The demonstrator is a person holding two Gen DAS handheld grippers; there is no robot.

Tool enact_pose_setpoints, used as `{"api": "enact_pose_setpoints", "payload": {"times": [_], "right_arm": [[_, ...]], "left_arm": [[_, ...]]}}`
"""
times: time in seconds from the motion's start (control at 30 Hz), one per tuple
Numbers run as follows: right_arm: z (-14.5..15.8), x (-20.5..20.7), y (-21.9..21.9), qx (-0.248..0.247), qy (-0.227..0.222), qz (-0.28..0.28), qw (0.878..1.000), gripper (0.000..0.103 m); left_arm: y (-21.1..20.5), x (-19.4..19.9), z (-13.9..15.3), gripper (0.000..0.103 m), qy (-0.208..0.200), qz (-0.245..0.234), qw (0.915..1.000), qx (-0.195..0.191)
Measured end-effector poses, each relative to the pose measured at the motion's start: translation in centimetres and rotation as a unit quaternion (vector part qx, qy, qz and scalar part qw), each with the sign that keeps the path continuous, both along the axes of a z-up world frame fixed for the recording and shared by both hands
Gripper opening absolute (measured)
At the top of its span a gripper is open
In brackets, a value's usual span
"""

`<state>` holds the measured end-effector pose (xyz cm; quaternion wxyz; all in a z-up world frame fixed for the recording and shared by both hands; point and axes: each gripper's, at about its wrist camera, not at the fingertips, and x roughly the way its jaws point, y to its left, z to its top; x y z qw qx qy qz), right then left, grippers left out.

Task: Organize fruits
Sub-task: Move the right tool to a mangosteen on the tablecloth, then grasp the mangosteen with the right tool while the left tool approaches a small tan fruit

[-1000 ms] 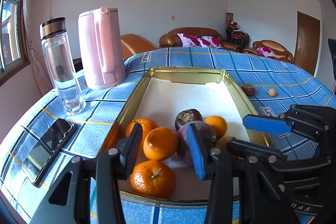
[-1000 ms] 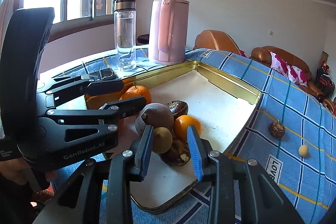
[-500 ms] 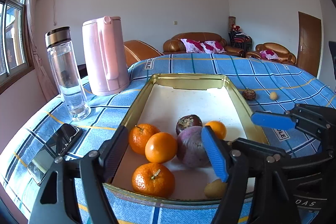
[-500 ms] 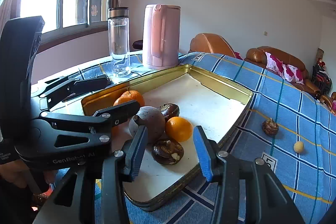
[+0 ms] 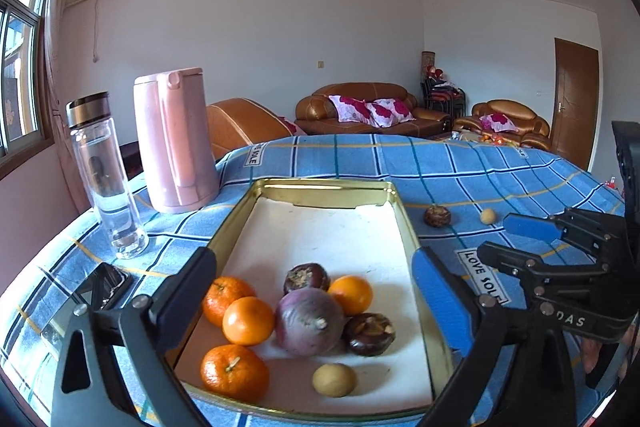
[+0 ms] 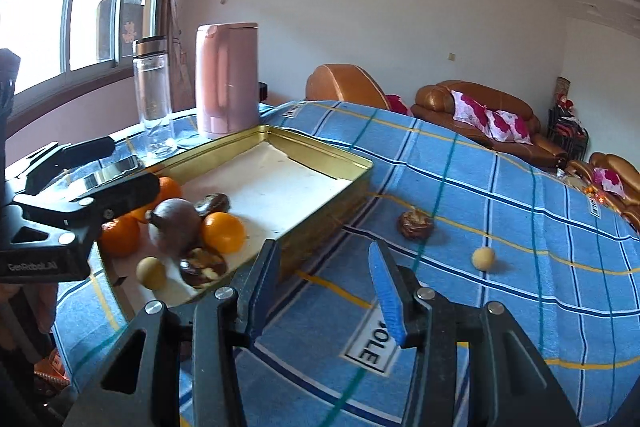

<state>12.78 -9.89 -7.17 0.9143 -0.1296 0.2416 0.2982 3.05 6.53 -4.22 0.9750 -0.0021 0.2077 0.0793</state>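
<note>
The blue checked tablecloth (image 5: 360, 163) says "LOVE SOLE". The shiny gold metal tray (image 5: 408, 227) holds oranges (image 5: 248, 321) and a big purple fruit (image 5: 310, 321). The left gripper (image 5: 316, 297) has just opened wide, empty. The right gripper (image 6: 324, 287) is partly open, empty

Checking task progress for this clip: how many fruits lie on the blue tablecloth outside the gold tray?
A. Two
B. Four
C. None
A: a dark brown fruit and a small pale round fruit lie on the tablecloth beside the gold tray.
</note>
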Motion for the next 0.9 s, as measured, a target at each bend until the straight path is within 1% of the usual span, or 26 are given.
{"api": "enact_pose_setpoints", "payload": {"times": [0.1,0.17,0.23,0.37,0.47,0.57,0.63,0.7,0.8,0.83,0.9], "right_arm": [[0.2,1.7,-1.4,-0.009,0.005,-0.027,1.000,0.048],[0.4,3.2,-1.9,-0.018,0.012,-0.040,0.999,0.048],[0.5,4.7,-2.0,-0.016,0.024,-0.045,0.999,0.048],[0.1,8.4,-1.0,-0.028,0.049,-0.057,0.997,0.048],[-0.8,11.0,-0.1,-0.032,0.072,-0.061,0.995,0.048],[-2.2,13.4,0.6,-0.031,0.101,-0.069,0.992,0.048],[-2.8,14.6,1.1,-0.037,0.112,-0.077,0.990,0.048],[-3.5,15.7,1.5,-0.041,0.131,-0.077,0.988,0.048],[-4.2,16.8,2.1,-0.044,0.146,-0.073,0.986,0.048],[-4.6,17.0,2.4,-0.047,0.157,-0.069,0.984,0.046],[-4.5,16.7,2.3,-0.048,0.154,-0.069,0.984,0.044]], "left_arm": [[-1.6,1.3,1.1,0.103,-0.008,-0.014,0.9999,-0.002],[-2.4,2.5,1.8,0.103,-0.006,-0.024,0.9997,-0.010],[-3.2,3.9,2.3,0.103,-0.005,-0.030,0.9995,-0.010],[-3.7,6.7,2.6,0.103,0.012,-0.023,0.9996,-0.015],[-3.6,8.8,2.7,0.103,0.025,-0.011,0.9996,-0.009],[-2.8,10.6,2.4,0.103,0.046,-0.002,0.9986,-0.024],[-2.2,11.2,2.2,0.103,0.050,0.006,0.9982,-0.032],[-1.8,11.7,2.2,0.103,0.052,0.011,0.9981,-0.033],[-1.5,12.1,2.2,0.103,0.054,0.012,0.9977,-0.039],[-1.6,12.2,2.2,0.103,0.055,0.013,0.9977,-0.037],[-1.8,12.2,2.4,0.103,0.056,0.010,0.9978,-0.033]]}}
